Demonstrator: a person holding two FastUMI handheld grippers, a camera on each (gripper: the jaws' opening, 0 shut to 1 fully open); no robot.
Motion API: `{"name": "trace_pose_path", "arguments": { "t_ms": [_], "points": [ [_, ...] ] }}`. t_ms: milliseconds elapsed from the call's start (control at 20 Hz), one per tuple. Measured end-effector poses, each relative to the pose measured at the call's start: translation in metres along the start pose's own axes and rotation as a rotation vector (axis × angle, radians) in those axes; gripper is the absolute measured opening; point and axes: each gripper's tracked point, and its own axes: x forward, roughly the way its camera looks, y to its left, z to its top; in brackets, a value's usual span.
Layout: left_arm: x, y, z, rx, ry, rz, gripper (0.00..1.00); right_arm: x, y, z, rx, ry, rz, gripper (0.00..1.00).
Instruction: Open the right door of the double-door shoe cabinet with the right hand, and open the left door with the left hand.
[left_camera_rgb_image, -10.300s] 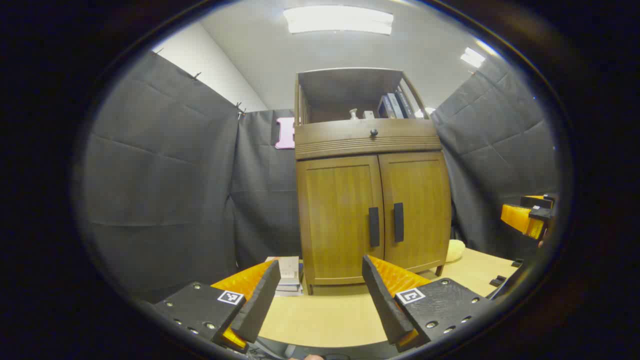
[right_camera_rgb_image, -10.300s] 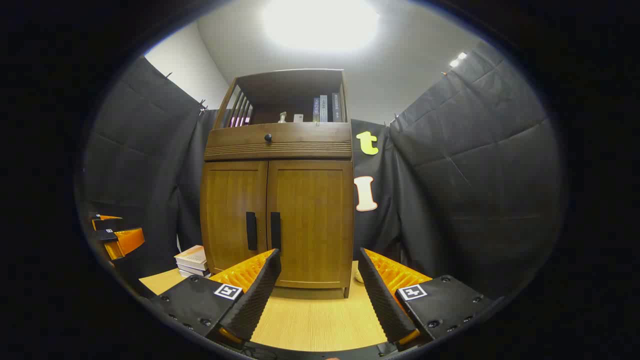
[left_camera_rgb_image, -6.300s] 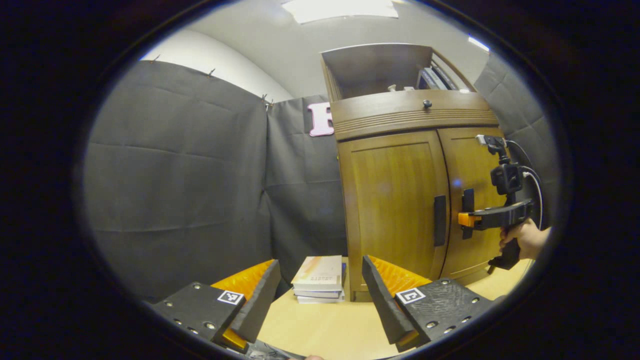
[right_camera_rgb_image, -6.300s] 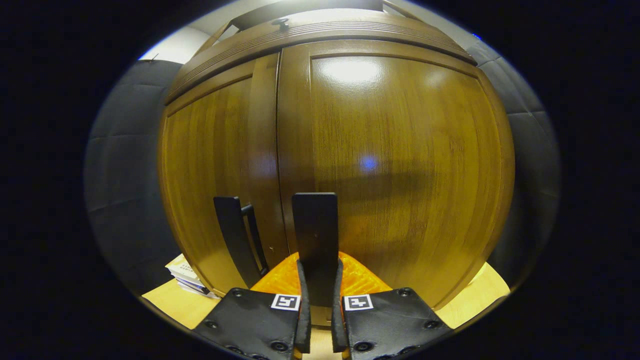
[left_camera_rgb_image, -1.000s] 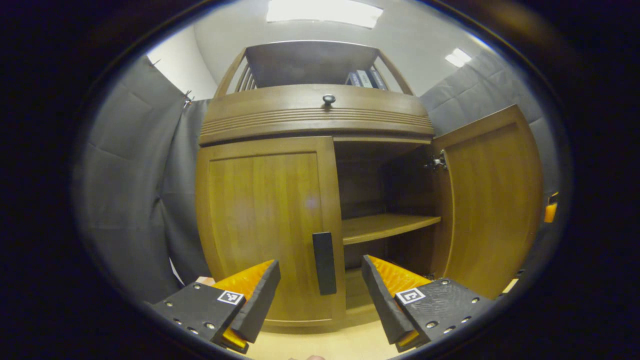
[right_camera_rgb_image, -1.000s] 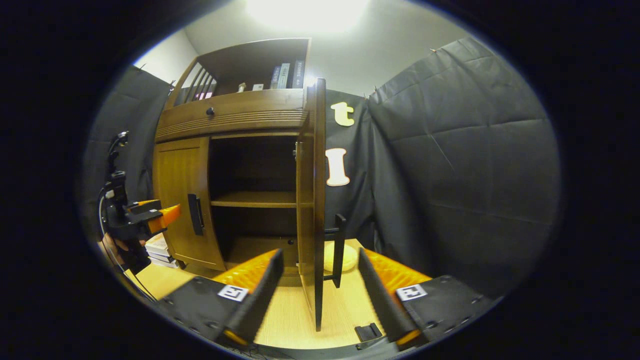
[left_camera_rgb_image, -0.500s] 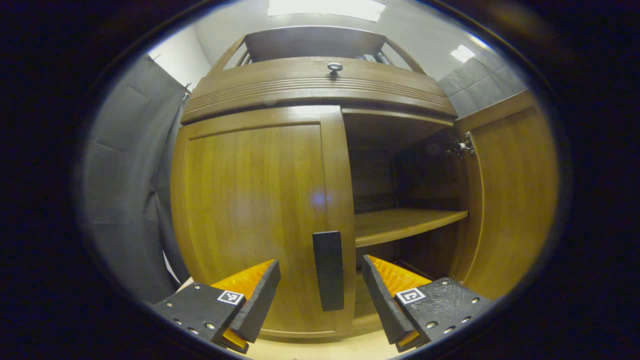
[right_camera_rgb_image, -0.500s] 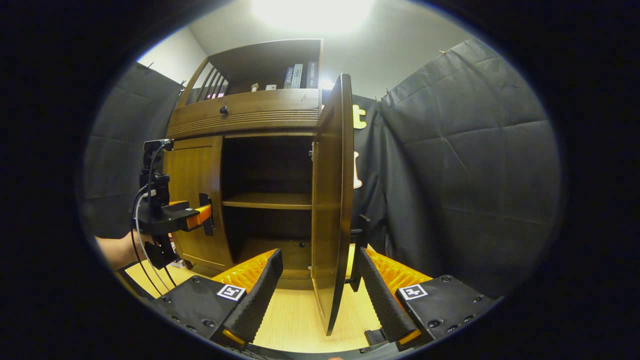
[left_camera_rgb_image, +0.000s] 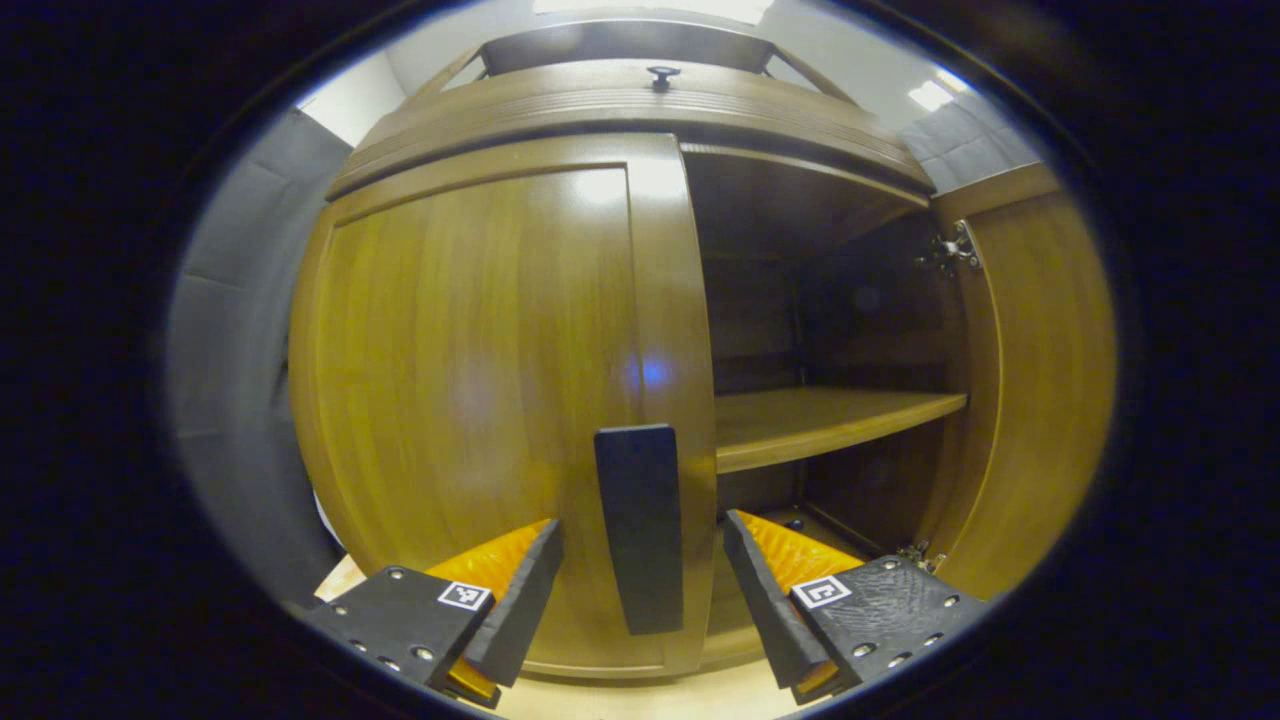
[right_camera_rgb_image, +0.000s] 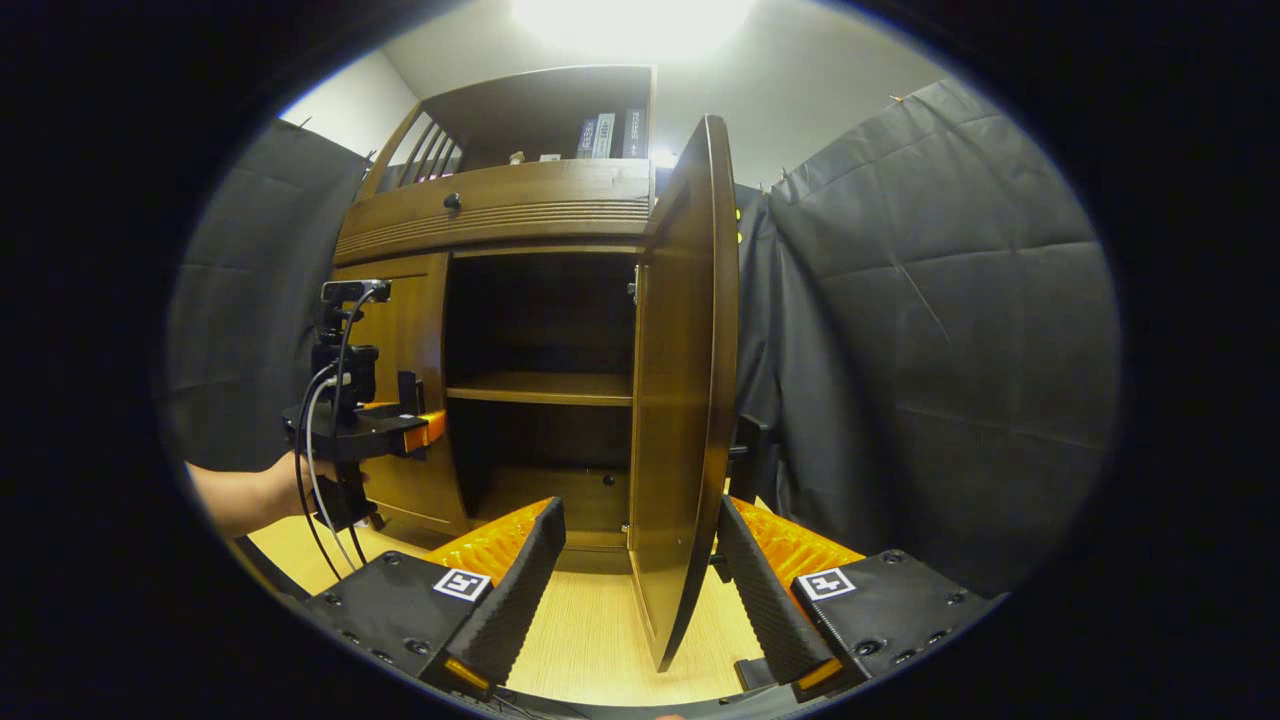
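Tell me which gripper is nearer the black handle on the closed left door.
Left. The left gripper is open with the left door's handle between its fingers, not yet clamped. The right gripper is off to the side, straddling the edge of the open right door.

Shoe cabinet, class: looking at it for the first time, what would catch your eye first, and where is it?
The right door stands swung wide open, edge toward the right gripper view, baring a dark interior with one wooden shelf. The left door is shut, its black handle standing between the open fingers of the left gripper. In the right gripper view, a hand holds that gripper at the left door.
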Motion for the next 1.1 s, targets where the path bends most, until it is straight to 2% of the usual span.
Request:
{"name": "trace_pose_path", "arguments": {
  "t_ms": [200,250,300,450,500,550,600,650,750,800,900,950,1050,1100],
  "points": [
    [0.002,-0.002,0.001,-0.022,-0.016,0.003,0.55,0.003,0.0,-0.005,0.013,0.014,0.007,0.93],
    [-0.014,0.0,0.008,-0.027,-0.025,0.025,0.65,0.003,0.0,-0.006,0.01,0.014,0.007,0.93],
    [0.003,0.0,0.004,-0.021,-0.024,0.029,0.34,0.003,0.0,-0.006,0.007,0.013,0.007,0.93],
    [0.0,0.001,0.003,-0.037,-0.007,0.042,0.26,0.002,0.001,-0.004,0.005,0.011,0.009,0.93],
    [0.0,0.0,0.002,-0.049,0.001,0.05,0.23,0.001,0.001,-0.005,0.006,0.009,0.009,0.99],
    [0.001,0.001,0.003,-0.046,0.004,0.052,0.21,-0.001,0.001,-0.004,0.008,0.007,0.009,0.96],
    [-0.003,0.001,0.003,-0.056,0.006,0.056,0.2,-0.003,0.001,-0.004,0.01,0.004,0.009,0.99],
    [-0.005,0.0,0.003,-0.053,0.013,0.051,0.19,-0.005,0.001,-0.004,0.011,0.001,0.009,0.93],
    [-0.008,0.0,0.002,-0.06,0.016,0.04,0.18,-0.008,0.002,-0.001,0.009,-0.007,0.011,0.93],
    [-0.012,0.001,0.002,-0.062,0.018,0.037,0.18,-0.01,0.002,-0.002,0.007,-0.009,0.012,0.96],
    [-0.02,0.002,0.001,-0.067,0.021,0.034,0.18,-0.014,0.004,-0.001,0.005,-0.014,0.018,0.93],
    [-0.024,0.002,0.001,-0.068,0.02,0.034,0.18,-0.015,0.006,-0.001,0.005,-0.016,0.021,0.96],
    [-0.031,0.003,0.002,-0.069,0.02,0.033,0.18,-0.018,0.01,0.0,0.005,-0.015,0.031,0.96],
    [-0.037,0.004,0.002,-0.069,0.02,0.032,0.17,-0.02,0.012,-0.002,0.004,-0.015,0.035,0.93]
  ]
}}
